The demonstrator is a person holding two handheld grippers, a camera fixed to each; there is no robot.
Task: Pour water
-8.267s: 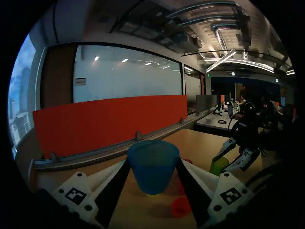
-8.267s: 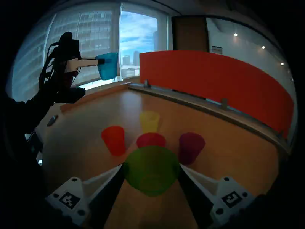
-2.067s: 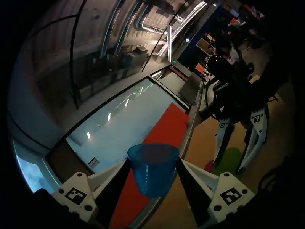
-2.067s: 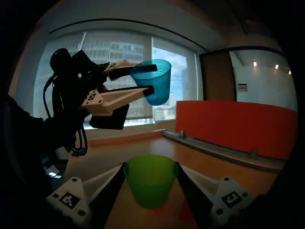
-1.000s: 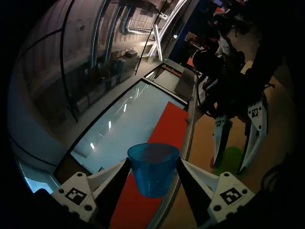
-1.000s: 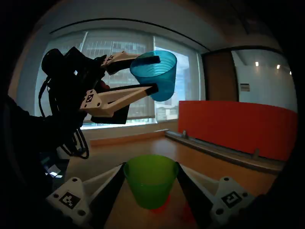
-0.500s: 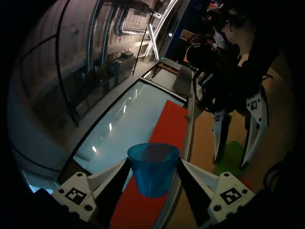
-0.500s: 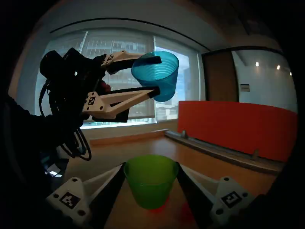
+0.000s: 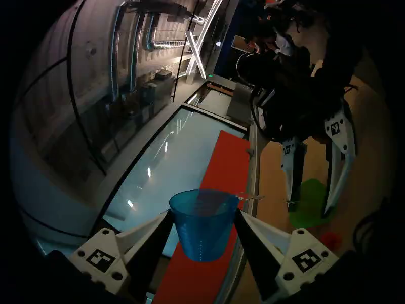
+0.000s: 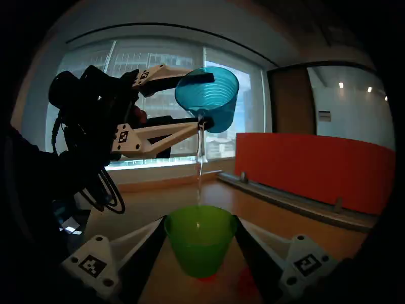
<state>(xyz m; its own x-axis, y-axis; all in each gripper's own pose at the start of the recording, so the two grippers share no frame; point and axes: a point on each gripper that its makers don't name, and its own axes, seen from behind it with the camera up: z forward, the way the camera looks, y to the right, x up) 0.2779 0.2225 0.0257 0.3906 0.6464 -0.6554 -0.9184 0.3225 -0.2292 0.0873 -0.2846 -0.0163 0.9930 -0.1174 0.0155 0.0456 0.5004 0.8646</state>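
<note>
The left gripper point(image 9: 203, 217) has its jaws closed partway on a translucent blue cup point(image 9: 203, 230), one finger pressing on each side of the cup just below the rim. In the right gripper view this cup is held high and tipped over, its mouth turned down and toward the camera. A thin stream of water point(image 10: 199, 162) runs from its lower lip straight down into the green cup point(image 10: 201, 245). The right gripper point(image 10: 201, 223) holds that green cup upright, jaws narrowed to the cup's width with a finger against either side, directly under the blue cup and well below it. The green cup is up off the wooden surface point(image 10: 293, 225), short of the far edge where an orange divider panel point(image 10: 314, 167) stands along a metal rail. Bits of two red cups point(image 10: 246, 273) show on the surface below the green cup. Tall windows point(image 10: 152, 55) lie behind the left gripper. In the left gripper view, the right gripper reaches in from the upper right with the green cup between its fingers and a person in dark clothing point(image 9: 298, 76) behind it.
</note>
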